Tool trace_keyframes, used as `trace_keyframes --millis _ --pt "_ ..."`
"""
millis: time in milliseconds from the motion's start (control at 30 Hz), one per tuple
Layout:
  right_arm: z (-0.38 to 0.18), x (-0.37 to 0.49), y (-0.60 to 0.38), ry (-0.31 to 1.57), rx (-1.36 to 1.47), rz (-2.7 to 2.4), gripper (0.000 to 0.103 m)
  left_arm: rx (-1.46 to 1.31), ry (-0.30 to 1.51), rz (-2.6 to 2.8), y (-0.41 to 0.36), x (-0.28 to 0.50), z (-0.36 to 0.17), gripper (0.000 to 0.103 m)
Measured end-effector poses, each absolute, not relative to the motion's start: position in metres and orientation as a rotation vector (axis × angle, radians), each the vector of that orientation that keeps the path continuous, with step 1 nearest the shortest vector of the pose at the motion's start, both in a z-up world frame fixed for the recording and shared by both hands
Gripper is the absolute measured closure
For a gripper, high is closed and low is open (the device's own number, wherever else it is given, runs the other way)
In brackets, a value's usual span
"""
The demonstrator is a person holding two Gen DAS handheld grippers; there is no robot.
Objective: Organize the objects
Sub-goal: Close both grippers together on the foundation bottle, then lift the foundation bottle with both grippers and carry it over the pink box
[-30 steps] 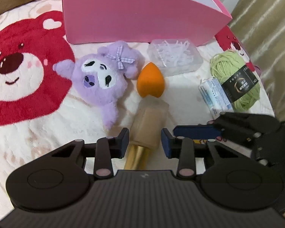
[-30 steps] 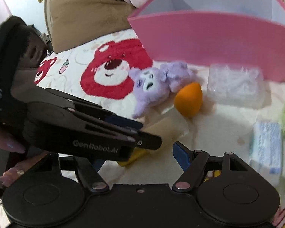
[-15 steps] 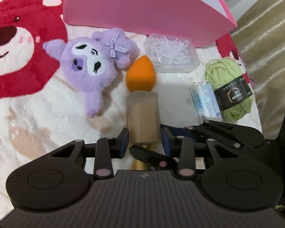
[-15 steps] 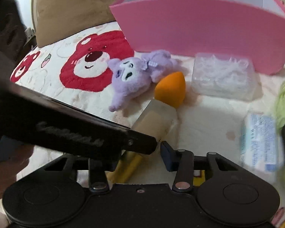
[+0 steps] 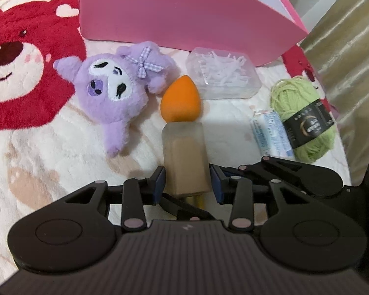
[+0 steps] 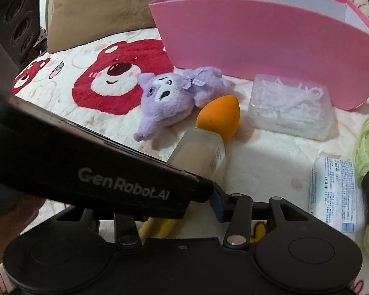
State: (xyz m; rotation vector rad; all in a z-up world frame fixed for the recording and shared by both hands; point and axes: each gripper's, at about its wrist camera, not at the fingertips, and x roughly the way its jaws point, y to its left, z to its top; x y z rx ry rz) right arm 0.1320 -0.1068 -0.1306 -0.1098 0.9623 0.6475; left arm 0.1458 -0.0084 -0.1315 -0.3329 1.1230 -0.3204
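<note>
A frosted beige foundation bottle (image 5: 184, 162) with a gold cap lies on the blanket, its base toward an orange makeup sponge (image 5: 180, 103). My left gripper (image 5: 187, 184) has its blue pads on both sides of the bottle, touching or nearly so. My right gripper (image 6: 184, 209) lies low just right of the bottle; its left finger is hidden behind the left gripper's body, and the gold cap (image 6: 160, 226) shows between its fingers. A purple plush (image 5: 118, 91) lies left of the sponge. The pink box (image 5: 179, 14) stands open behind.
A clear case of white picks (image 5: 223, 76) sits in front of the box. A green yarn ball (image 5: 305, 118) and a small tissue pack (image 5: 270, 132) lie at the right. The blanket has red bear prints (image 5: 14, 73). A brown pillow (image 6: 93, 9) lies at the back left.
My left gripper has moved forward along the bottle so its pads now flank the bottle body. My right gripper has come in low under and beside it, near the gold cap.
</note>
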Motion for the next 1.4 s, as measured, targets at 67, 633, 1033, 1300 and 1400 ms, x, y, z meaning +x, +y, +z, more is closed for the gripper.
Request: trace_keyframes --millis 67,633,1033,1300,1400 --pt "-0.126 0.129 -0.109 0.978 -0.101 0.648 0.051 -0.33 1.129 -0.328 -0.01 0.141 -0.127 0.065" --pt "-0.051 0.08 -0.116 0.954 -0.055 0.625 0.051 -0.215 1.091 -0.391 -0.016 0.094 -0.044 0.065" --pt "0.014 0.096 -0.117 0.853 -0.145 0.577 0.052 -0.161 1.016 -0.44 -0.022 0.121 0.025 0.065" --pt "0.052 0.166 -0.111 0.762 -0.181 0.544 0.052 -0.146 0.975 -0.377 -0.026 0.196 0.066 0.067" --pt "0.058 0.198 -0.105 0.743 -0.225 0.523 0.052 -0.201 0.986 -0.363 -0.021 0.234 0.071 0.067"
